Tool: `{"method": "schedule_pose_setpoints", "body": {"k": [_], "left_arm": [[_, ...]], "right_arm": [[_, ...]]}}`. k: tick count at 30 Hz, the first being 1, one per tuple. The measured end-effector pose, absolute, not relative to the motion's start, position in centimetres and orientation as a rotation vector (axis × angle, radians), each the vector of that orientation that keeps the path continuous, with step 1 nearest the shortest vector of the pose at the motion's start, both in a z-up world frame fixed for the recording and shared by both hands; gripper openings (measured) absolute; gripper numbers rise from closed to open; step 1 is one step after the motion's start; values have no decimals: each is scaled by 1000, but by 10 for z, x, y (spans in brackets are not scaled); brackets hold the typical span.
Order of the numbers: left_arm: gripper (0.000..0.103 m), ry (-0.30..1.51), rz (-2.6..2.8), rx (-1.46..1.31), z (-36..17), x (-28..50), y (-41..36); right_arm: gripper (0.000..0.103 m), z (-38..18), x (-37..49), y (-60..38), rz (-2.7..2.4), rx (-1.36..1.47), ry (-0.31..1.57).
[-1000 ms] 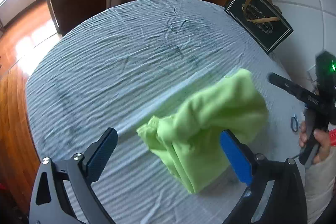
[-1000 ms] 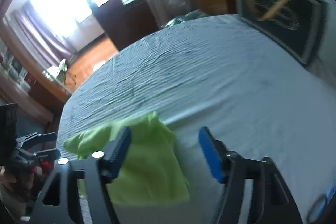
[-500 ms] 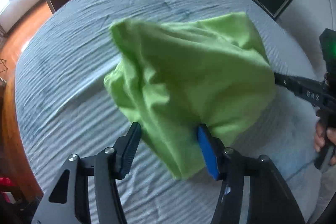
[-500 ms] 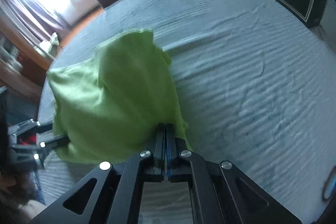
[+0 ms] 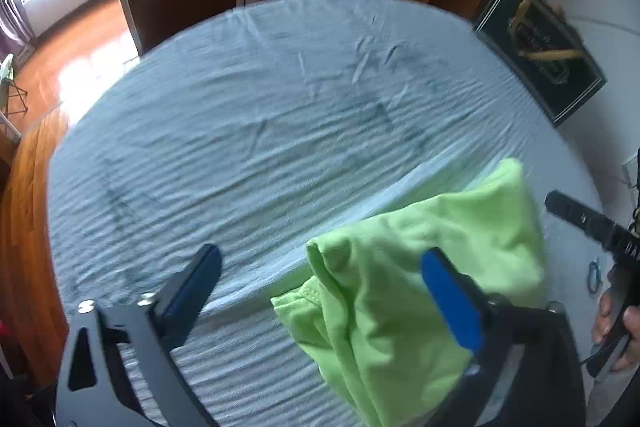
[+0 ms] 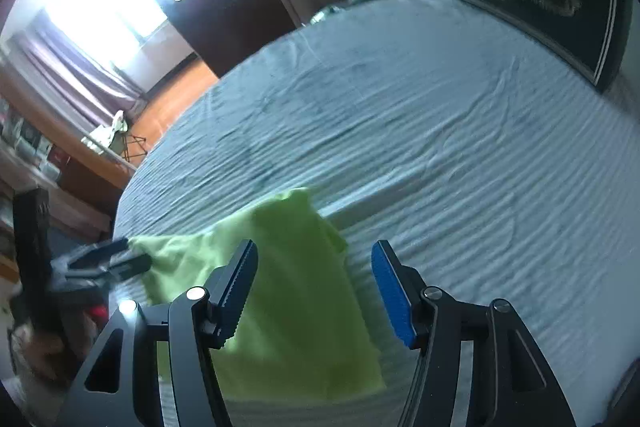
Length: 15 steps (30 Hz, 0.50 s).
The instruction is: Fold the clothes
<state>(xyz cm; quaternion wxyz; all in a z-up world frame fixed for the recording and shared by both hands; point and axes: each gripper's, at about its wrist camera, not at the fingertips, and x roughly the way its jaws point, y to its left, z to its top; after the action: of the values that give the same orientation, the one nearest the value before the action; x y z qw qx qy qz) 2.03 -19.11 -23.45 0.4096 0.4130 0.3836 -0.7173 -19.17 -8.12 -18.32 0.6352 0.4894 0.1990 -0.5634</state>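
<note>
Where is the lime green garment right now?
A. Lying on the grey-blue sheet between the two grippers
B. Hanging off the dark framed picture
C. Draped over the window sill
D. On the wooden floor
A: the lime green garment lies bunched on the grey-blue sheet, by the fingers of both grippers.

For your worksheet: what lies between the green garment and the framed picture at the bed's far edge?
Only bare, wrinkled grey bedsheet separates green garment from framed picture, in the left wrist view.
</note>
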Motion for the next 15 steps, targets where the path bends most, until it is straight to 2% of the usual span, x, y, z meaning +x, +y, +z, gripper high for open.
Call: {"method": "schedule_pose_setpoints", "body": {"k": [2,3,4,6,9,10,12,13,14,15], "left_arm": [[37,987,-1804,1071,-246,17,-186],[31,998,-1802,1086,-251,15,-184],[29,984,-1801,1077,-251,16,-180],[26,949,-1774,1035,-249,22,-171],[27,941,-1720,995,-252,26,-173],[30,941,-1715,988,-252,27,-174],[52,936,-1709,968,-246,32,-174],[73,928,-1701,956,-240,36,-172],[89,919,-1707,933,-233,40,-168],[93,908,-1723,903,-224,47,-162]], "right_arm": [[56,-199,-191,-91,-1225,1187,462],[27,-202,-185,-95,-1187,1183,487],[5,-204,-178,-99,-1154,1171,514],[5,-196,-165,-101,-1192,1065,569],[5,-206,-176,-113,-1293,1069,565],[5,-213,-179,-117,-1323,1081,587],[7,-204,-182,-105,-1361,1054,546],[12,-200,-184,-98,-1379,1040,526],[16,-196,-186,-92,-1398,1026,505],[21,-191,-187,-85,-1413,1011,483]]}}
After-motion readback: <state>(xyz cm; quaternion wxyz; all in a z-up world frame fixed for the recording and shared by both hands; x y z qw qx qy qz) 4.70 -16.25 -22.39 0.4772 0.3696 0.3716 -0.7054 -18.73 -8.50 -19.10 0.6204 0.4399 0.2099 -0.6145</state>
